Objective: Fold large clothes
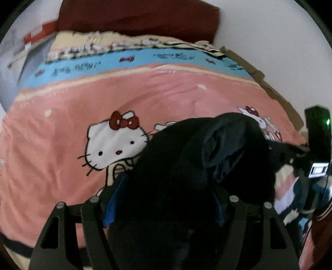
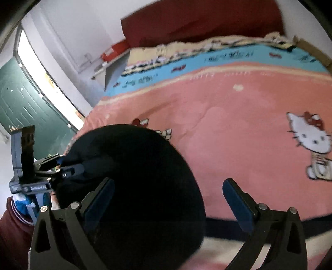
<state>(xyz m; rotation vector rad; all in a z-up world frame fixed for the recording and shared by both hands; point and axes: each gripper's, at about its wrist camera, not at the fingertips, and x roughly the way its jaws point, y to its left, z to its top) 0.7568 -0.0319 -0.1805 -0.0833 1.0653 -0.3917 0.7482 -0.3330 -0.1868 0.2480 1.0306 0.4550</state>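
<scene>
Pink cartoon-cat bedding covers the bed, with a blue band toward the dark red headboard; a green door shows at the left of my right wrist view.

1. The black garment hangs bunched above the near part of the bedding, filling the lower centre of both views.
2. My left gripper is clamped on a fold at the garment's edge; in its own view the fabric lies over the gap between the fingers.
3. My right gripper stands wide apart. Its left blue pad lies against the garment; its right pad is clear of it, over the bedding.
</scene>
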